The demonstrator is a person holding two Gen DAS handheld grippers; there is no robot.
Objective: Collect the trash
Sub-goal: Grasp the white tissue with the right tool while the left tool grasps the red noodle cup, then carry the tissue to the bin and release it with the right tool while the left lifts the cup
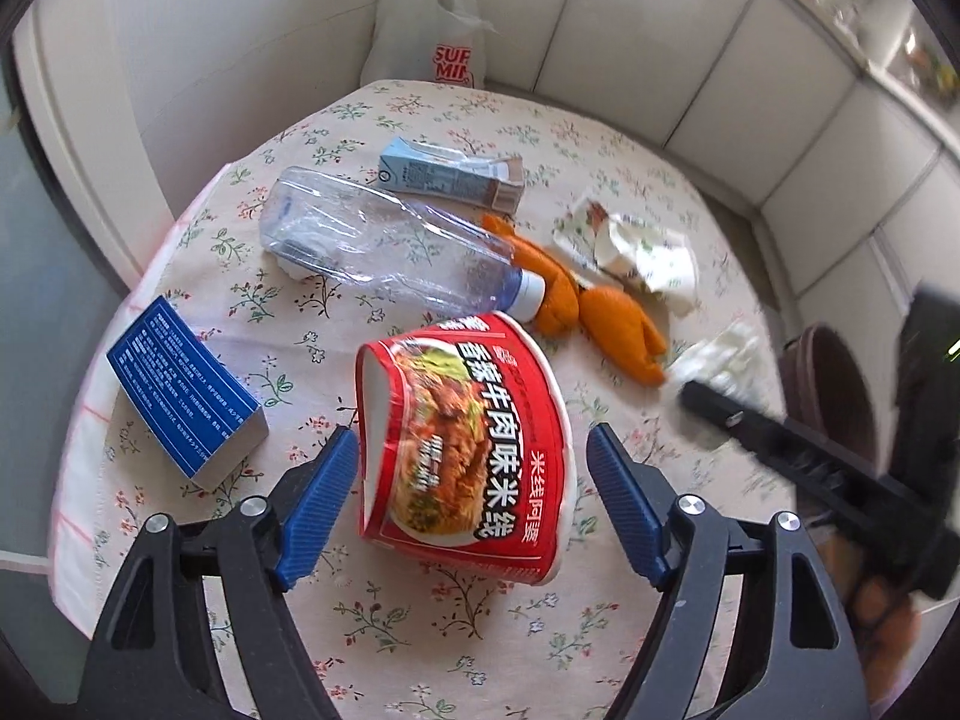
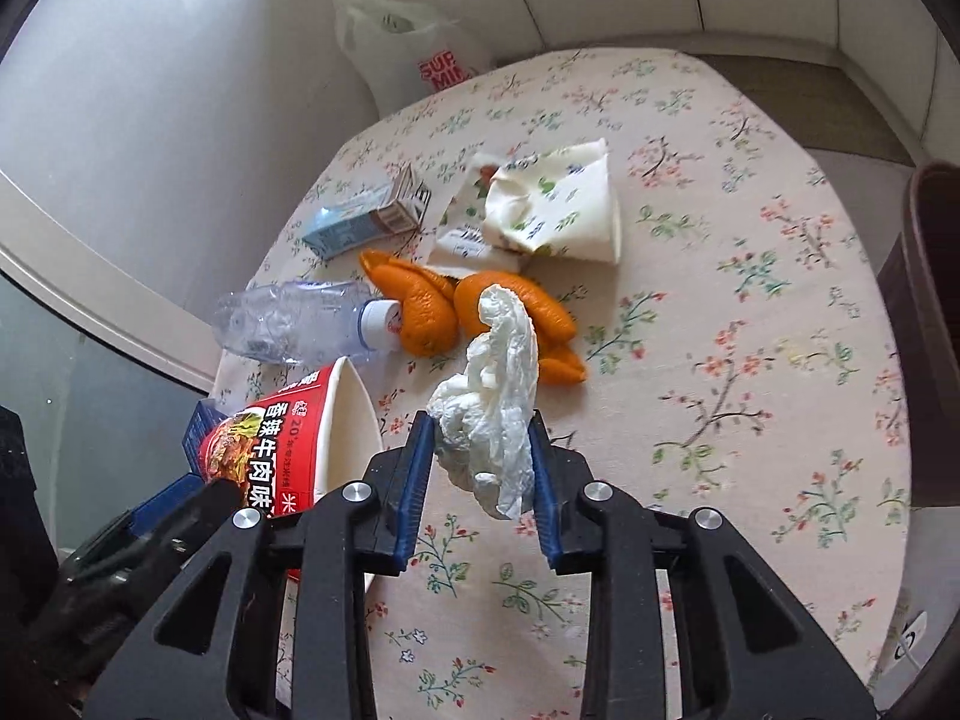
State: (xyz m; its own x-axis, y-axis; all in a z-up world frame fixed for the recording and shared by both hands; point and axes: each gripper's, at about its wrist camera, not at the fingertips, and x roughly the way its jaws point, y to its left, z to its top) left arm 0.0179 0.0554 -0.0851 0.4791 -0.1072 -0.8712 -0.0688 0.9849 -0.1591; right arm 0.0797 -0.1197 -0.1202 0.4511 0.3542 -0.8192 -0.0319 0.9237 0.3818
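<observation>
**Tissue clamped in right claw, noodle bowl between open left pads**

Nearest, in the right wrist view: right claw (image 2: 480, 468) clamped on a crumpled white tissue (image 2: 492, 396), held clear above the floral worktop (image 2: 750, 360). In the left wrist view: left claw (image 1: 471, 480) spread wide, blue pads (image 1: 321, 504) either side of a crushed red noodle bowl (image 1: 462, 444) lying on its side; left pad at the bowl's rim, right pad apart from it. To the left of the bowl, a blue box (image 1: 186, 384). Just beyond, an empty clear plastic bottle (image 1: 384, 240) on its side, cap close against orange peel (image 1: 594, 306). Farther back, a pale blue carton (image 1: 450, 174) lying flat, and a flattened paper cup (image 1: 636, 252) beside the peel. At the far edge, a white plastic bag (image 1: 426, 30) against the wall. At the right edge, a dark brown bin (image 2: 924, 276) next to the worktop.
</observation>
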